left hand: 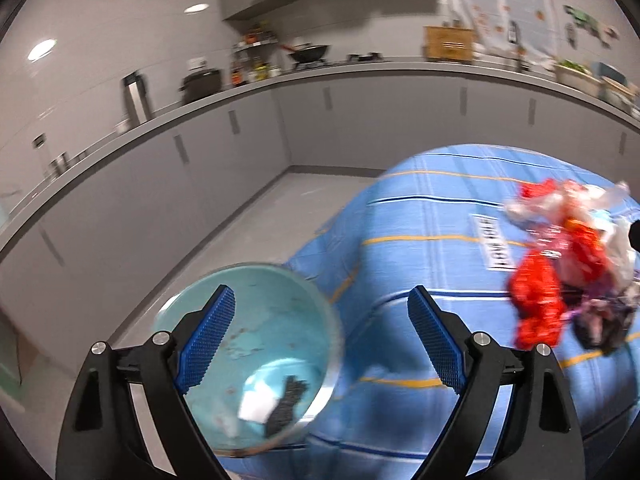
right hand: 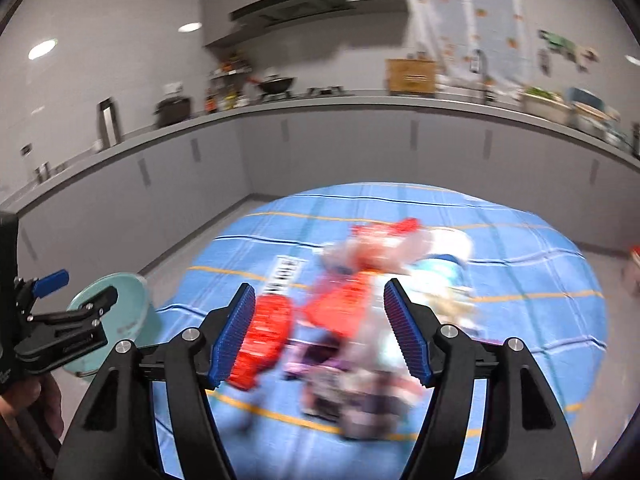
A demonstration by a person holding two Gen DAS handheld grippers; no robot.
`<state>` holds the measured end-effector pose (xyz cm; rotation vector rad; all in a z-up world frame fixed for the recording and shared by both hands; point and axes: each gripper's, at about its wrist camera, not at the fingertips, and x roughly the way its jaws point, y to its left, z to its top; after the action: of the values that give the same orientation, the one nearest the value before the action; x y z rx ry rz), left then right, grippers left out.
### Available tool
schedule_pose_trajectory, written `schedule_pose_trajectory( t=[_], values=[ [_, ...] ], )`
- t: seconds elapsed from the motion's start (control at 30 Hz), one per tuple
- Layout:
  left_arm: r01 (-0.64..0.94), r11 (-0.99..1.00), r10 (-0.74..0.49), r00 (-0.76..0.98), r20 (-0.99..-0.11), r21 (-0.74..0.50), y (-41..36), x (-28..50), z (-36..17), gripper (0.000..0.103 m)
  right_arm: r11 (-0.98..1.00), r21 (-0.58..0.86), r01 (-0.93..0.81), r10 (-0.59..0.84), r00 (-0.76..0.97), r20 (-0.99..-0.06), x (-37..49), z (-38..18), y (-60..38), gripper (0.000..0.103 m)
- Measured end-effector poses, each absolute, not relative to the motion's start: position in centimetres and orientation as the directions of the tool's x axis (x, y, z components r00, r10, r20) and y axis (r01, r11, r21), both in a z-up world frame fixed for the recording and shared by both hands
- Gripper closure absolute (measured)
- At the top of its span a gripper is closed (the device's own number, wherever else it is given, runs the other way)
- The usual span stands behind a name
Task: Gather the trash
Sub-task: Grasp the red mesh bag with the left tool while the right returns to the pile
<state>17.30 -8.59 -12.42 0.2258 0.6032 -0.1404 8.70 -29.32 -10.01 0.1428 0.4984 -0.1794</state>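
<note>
A heap of crumpled trash (left hand: pixel 560 264), red wrappers mixed with clear and dark plastic, lies on a table with a blue striped cloth (left hand: pixel 420 208). A teal bowl (left hand: pixel 256 328) sits at the cloth's left edge, with a white scrap and a dark scrap in its bottom. My left gripper (left hand: pixel 322 294) is open; its left finger stands over the bowl and nothing is between the pads. In the right wrist view, the blurred trash heap (right hand: pixel 352 320) lies just beyond my right gripper (right hand: pixel 320 286), whose jaws stand apart without pressing on it. The left gripper (right hand: pixel 80 288) and the bowl (right hand: pixel 120 320) show at the left.
A white label with black lettering (left hand: pixel 496 244) lies on the cloth beside the heap. A grey counter (left hand: pixel 360 70) with cabinets runs around the back, carrying a wok (left hand: pixel 310 54), bottles and a wooden box (left hand: pixel 448 42). Grey floor (left hand: pixel 260 216) lies left of the table. A hand (right hand: pixel 24 404) holds the left gripper.
</note>
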Motion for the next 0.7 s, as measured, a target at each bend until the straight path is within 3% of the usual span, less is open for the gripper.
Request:
schedule_pose_trajectory(
  t=[0.27, 0.7],
  values=[
    [0.325, 0.925, -0.161, 0.804, -0.573, 0.197, -15.3, 16.4, -12.7, 0.016, 0.944, 0.099, 0.314, -0.227, 0.838, -0.495, 6.8, -11.2, -33.6, 0.034],
    [0.422, 0.882, -0.218, 0.758, -0.614, 0.208, -20.7, 16.8, -14.9, 0.017, 0.908, 0.137, 0.396, -0.277, 0.813, -0.513, 6.0, -12.6, -36.6, 0.033]
  ],
)
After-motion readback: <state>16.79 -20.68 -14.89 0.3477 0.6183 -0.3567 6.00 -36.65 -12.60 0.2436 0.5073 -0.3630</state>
